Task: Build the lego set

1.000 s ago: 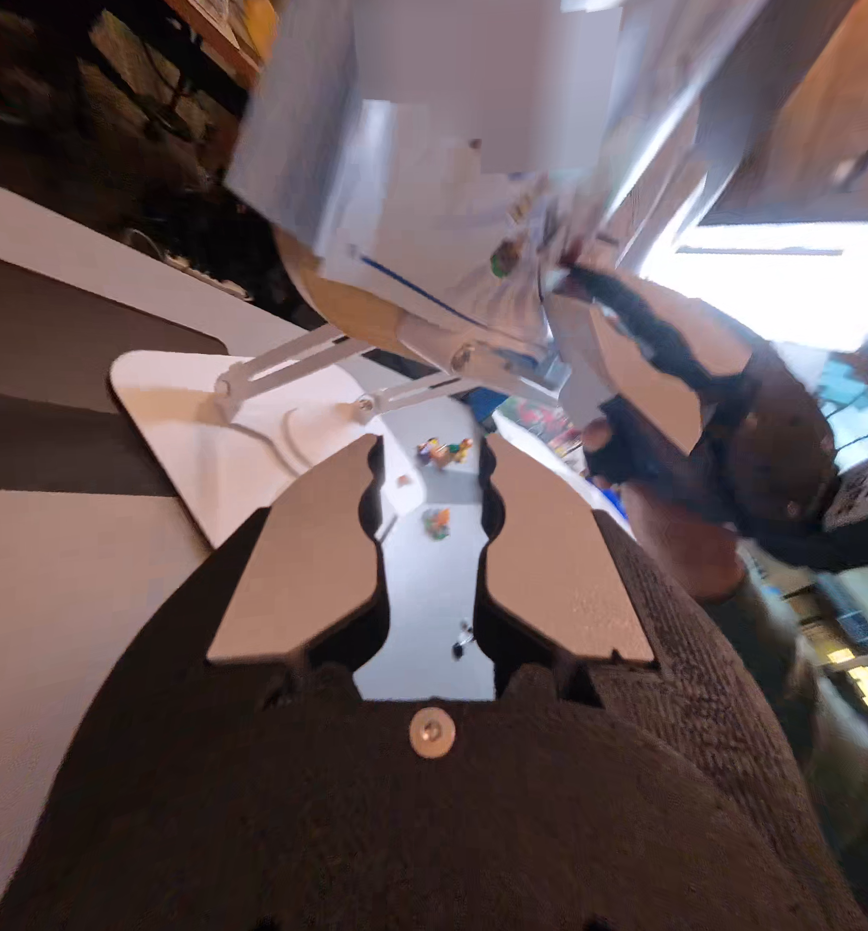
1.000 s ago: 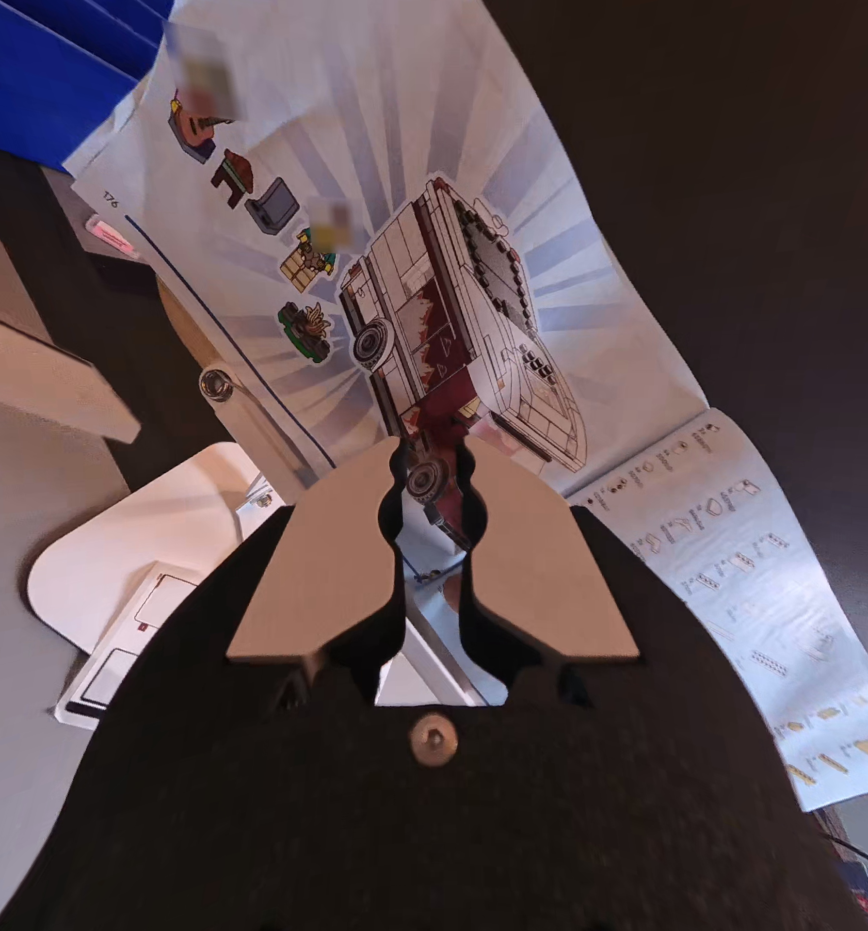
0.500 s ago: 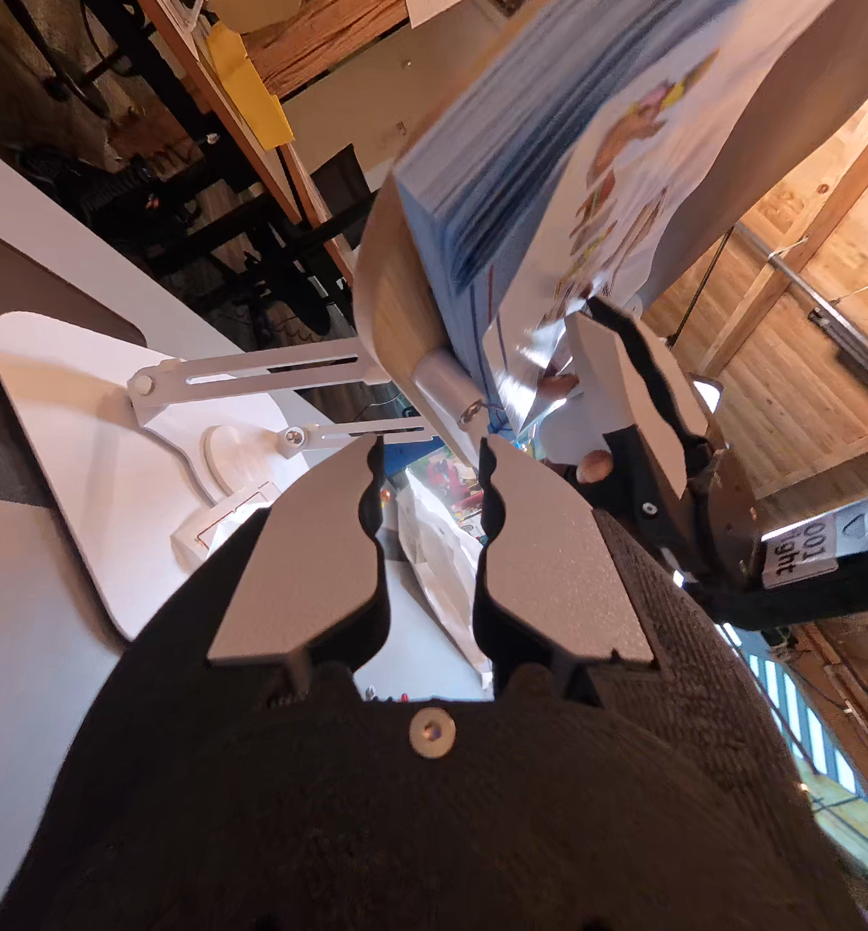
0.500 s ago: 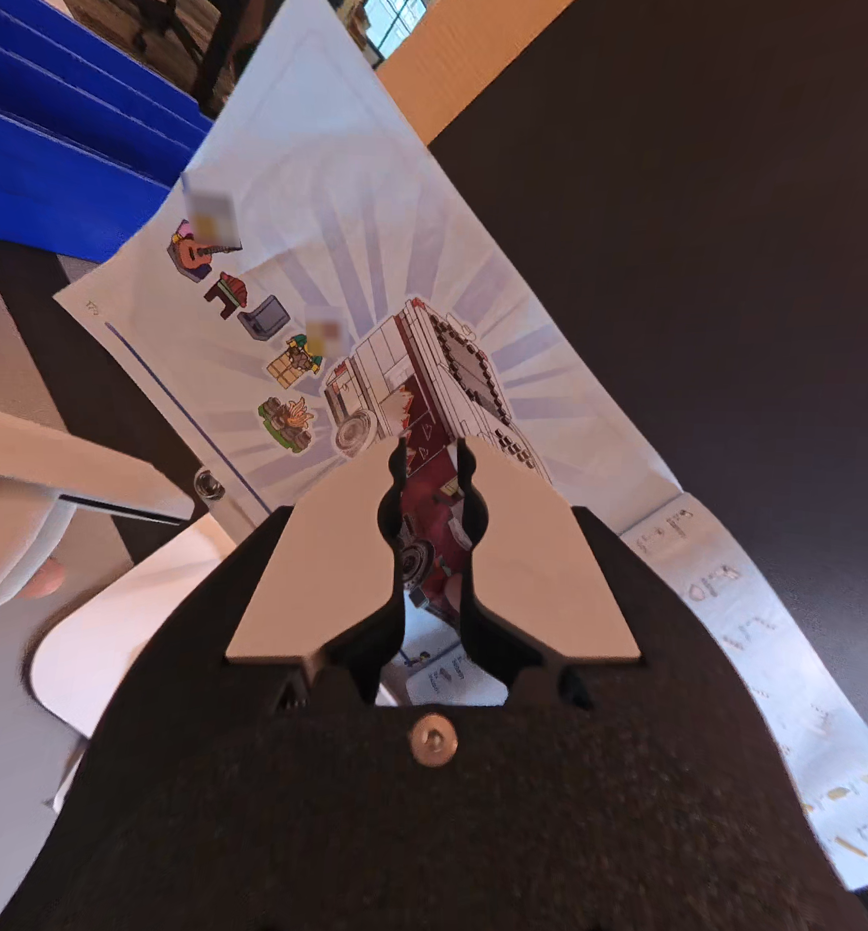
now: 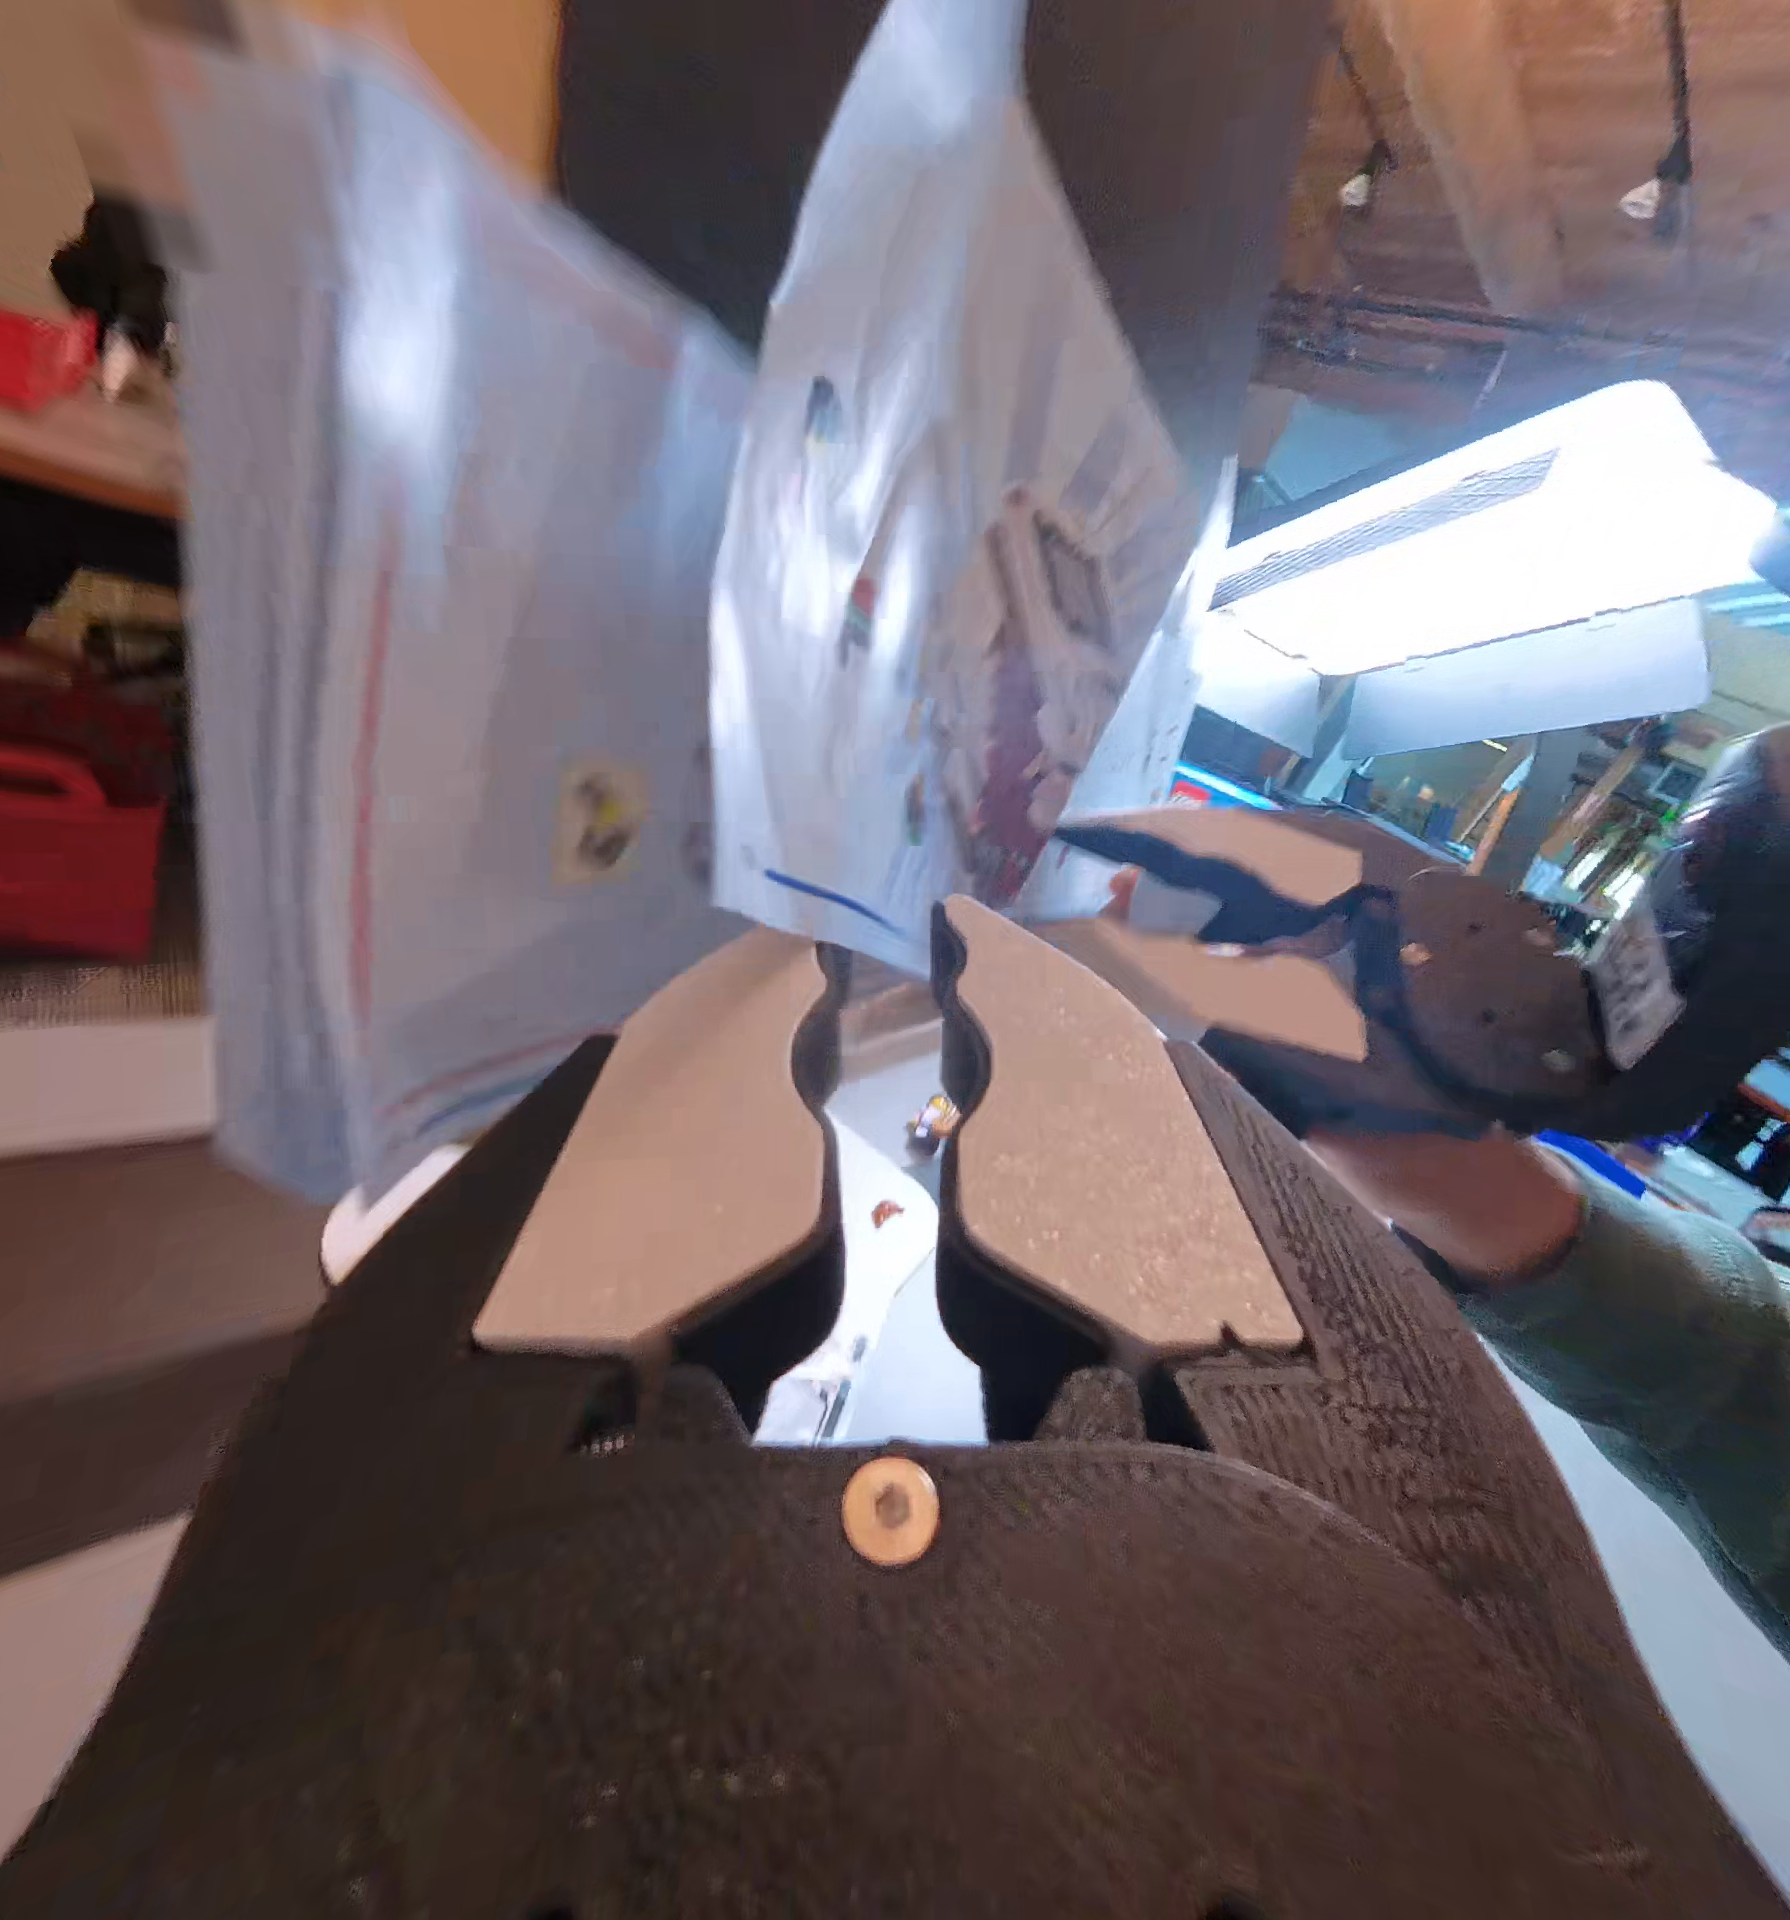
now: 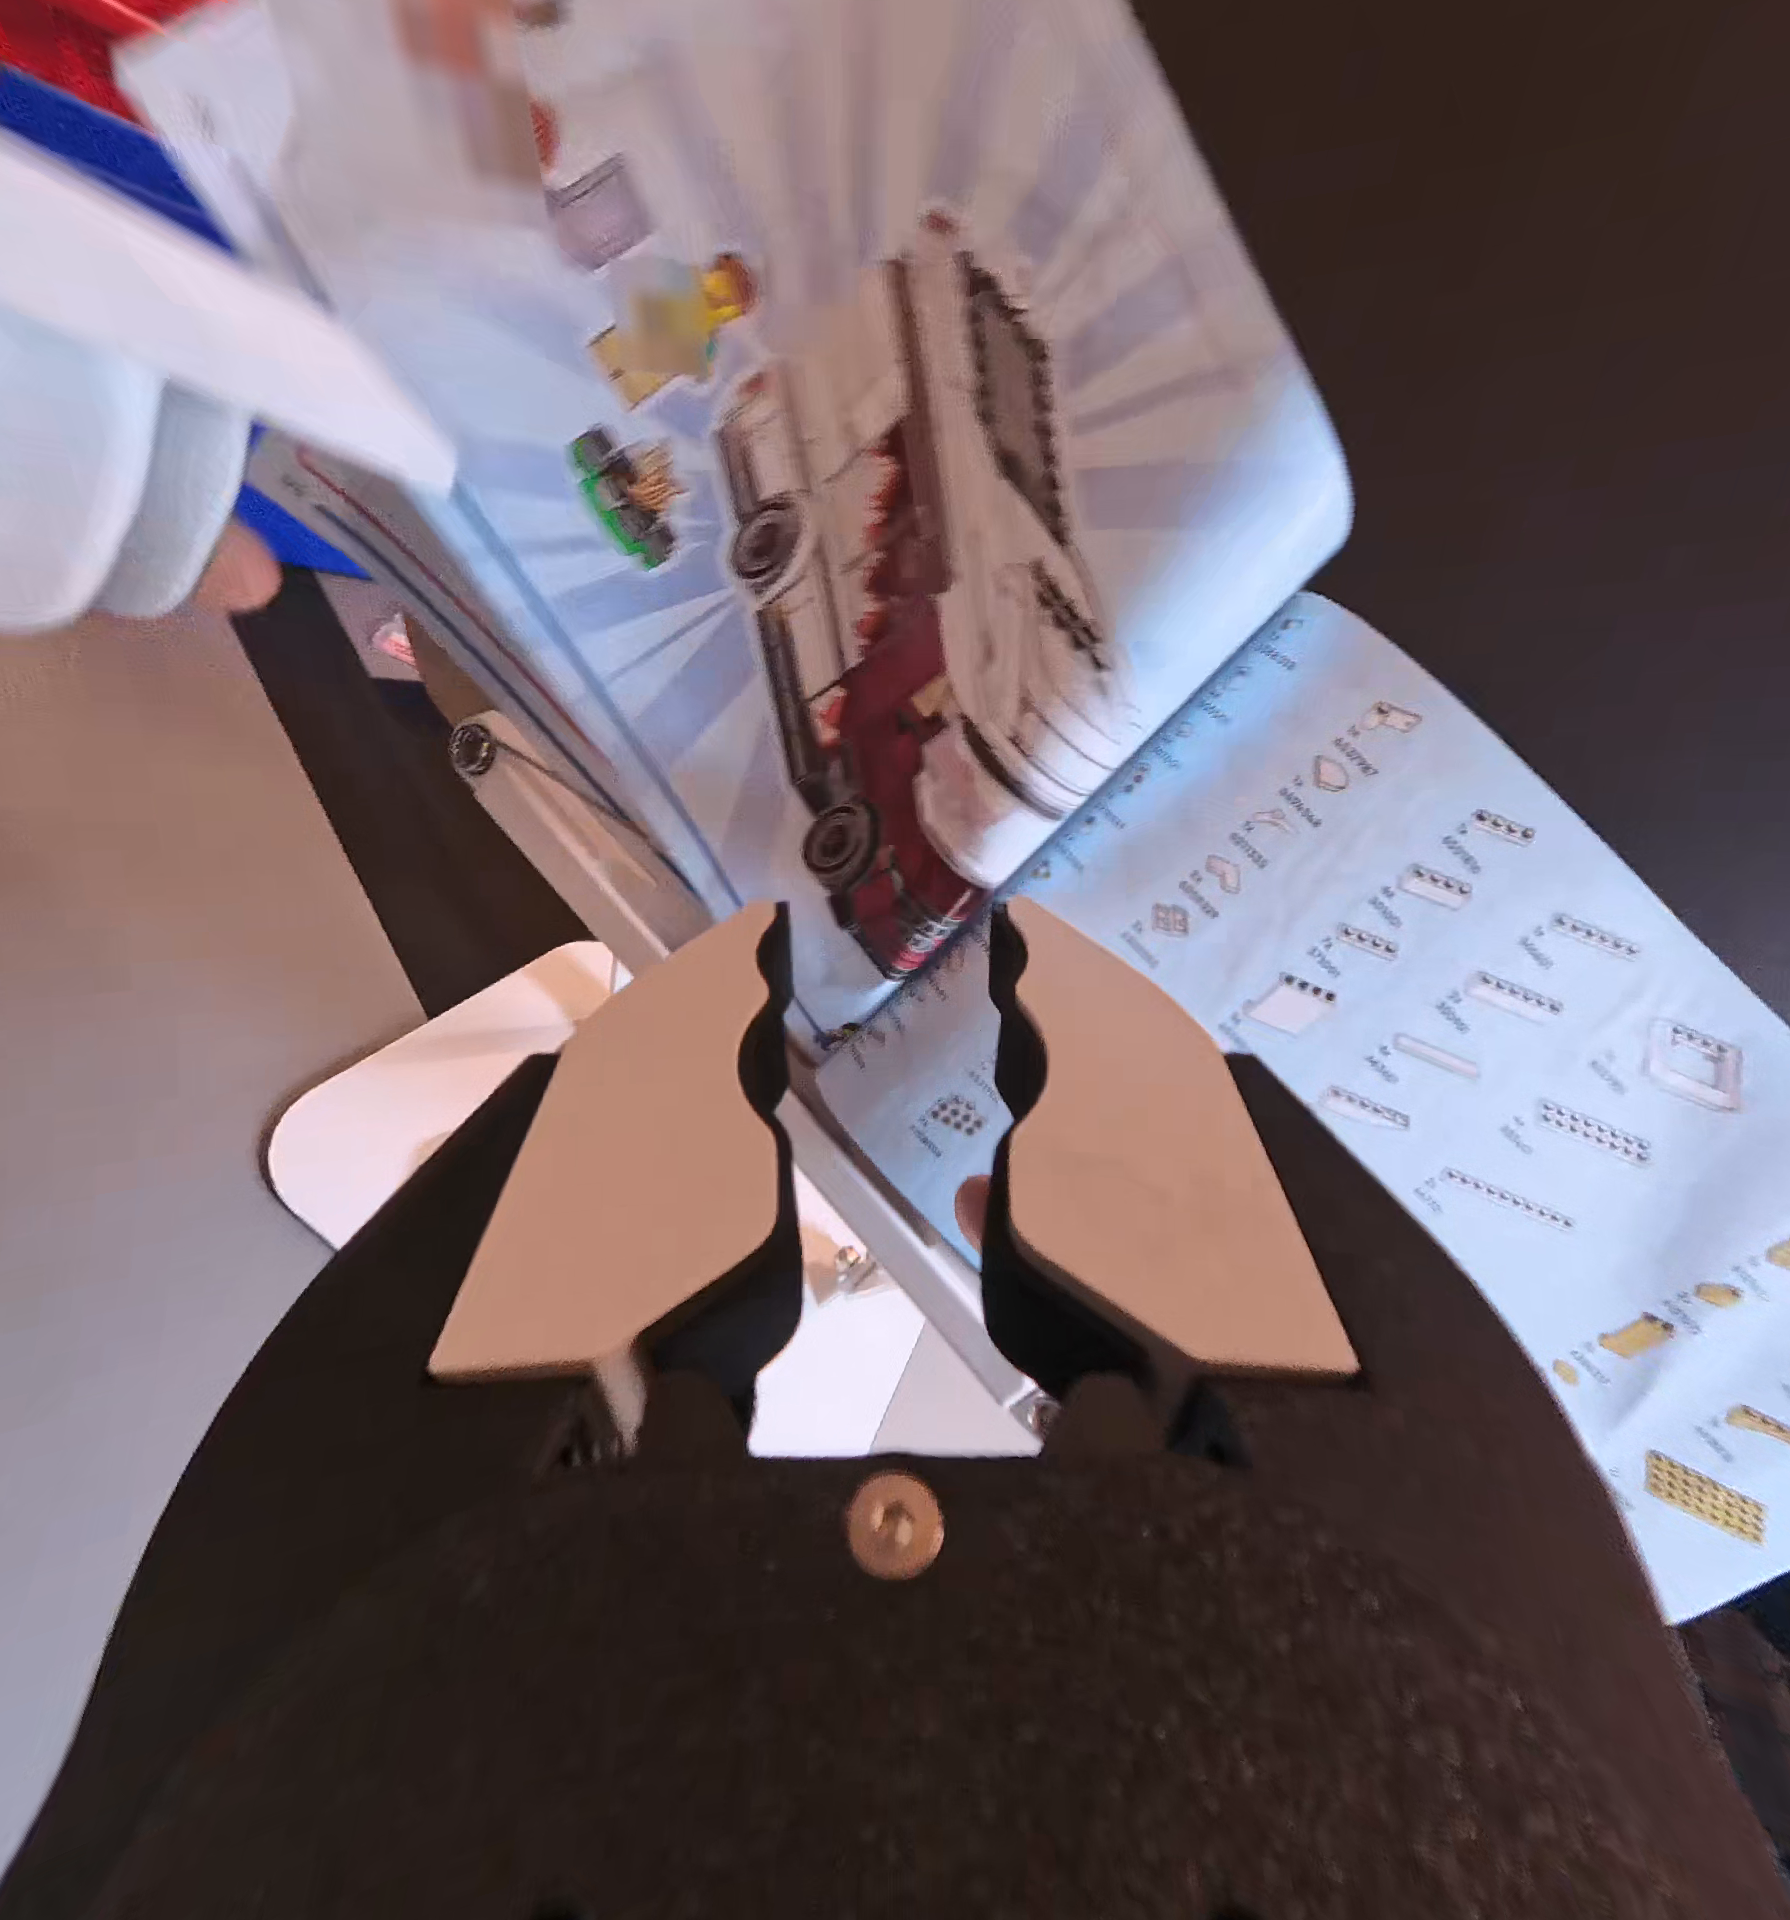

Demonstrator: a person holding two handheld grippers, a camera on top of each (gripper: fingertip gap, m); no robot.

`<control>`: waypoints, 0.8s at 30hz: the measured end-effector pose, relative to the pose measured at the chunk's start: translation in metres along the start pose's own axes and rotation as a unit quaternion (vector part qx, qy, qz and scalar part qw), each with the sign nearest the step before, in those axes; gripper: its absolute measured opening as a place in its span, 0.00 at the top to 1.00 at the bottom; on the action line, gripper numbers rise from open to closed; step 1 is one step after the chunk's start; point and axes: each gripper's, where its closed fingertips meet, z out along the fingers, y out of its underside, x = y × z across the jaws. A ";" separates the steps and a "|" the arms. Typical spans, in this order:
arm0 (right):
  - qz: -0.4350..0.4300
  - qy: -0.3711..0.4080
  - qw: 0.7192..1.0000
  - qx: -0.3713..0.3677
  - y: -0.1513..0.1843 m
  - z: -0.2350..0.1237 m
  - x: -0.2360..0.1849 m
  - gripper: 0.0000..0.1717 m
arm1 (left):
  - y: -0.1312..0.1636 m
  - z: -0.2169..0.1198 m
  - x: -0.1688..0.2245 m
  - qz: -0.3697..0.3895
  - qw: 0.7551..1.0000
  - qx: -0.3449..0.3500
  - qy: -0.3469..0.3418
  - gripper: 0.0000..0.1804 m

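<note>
On the grey table (image 6: 122, 935), the instruction booklet (image 6: 974, 520) stands on its white stand (image 6: 403, 1122); your right gripper (image 6: 886, 925) gapes at its turning page, your left gripper (image 5: 886, 925), narrowly parted and empty, just beside.

the left gripper (image 5: 880, 935) narrowed its fingers compared with half a second earlier, and its view swung round from the stand's base to face the open booklet (image 5: 932, 582) head on, with the lower page edge now just past its fingertips. the page with the car picture (image 6: 901, 582) lifted off the spread and stood blurred. the right gripper (image 6: 889, 925) opened its fingers wider than before, with the page's lower corner between them. the left gripper's pale finger (image 6: 174, 312) came in larger at the upper left of the right wrist view.
</note>
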 end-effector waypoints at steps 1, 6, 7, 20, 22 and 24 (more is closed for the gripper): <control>-0.002 -0.005 1.000 0.008 0.000 -0.002 -0.003 0.77 | -0.009 0.001 0.014 0.023 1.000 0.009 0.015 0.94; -0.009 0.038 0.998 0.039 0.000 -0.014 -0.008 0.64 | -0.017 0.020 0.088 0.136 0.987 -0.014 0.086 0.96; -0.022 0.055 0.997 0.039 -0.001 -0.016 -0.009 0.62 | -0.013 0.026 0.102 0.160 0.982 -0.026 0.102 0.96; 0.075 0.004 0.991 0.113 -0.010 -0.036 -0.005 0.69 | 0.032 0.032 0.033 0.433 0.875 -0.214 -0.011 0.86; 0.079 -0.034 0.990 0.111 -0.015 -0.033 -0.014 0.66 | 0.047 0.041 0.012 0.489 0.831 -0.260 -0.053 0.85; 0.084 -0.084 0.987 0.107 -0.019 -0.031 -0.026 0.64 | 0.053 0.050 -0.005 0.532 0.793 -0.283 -0.092 0.88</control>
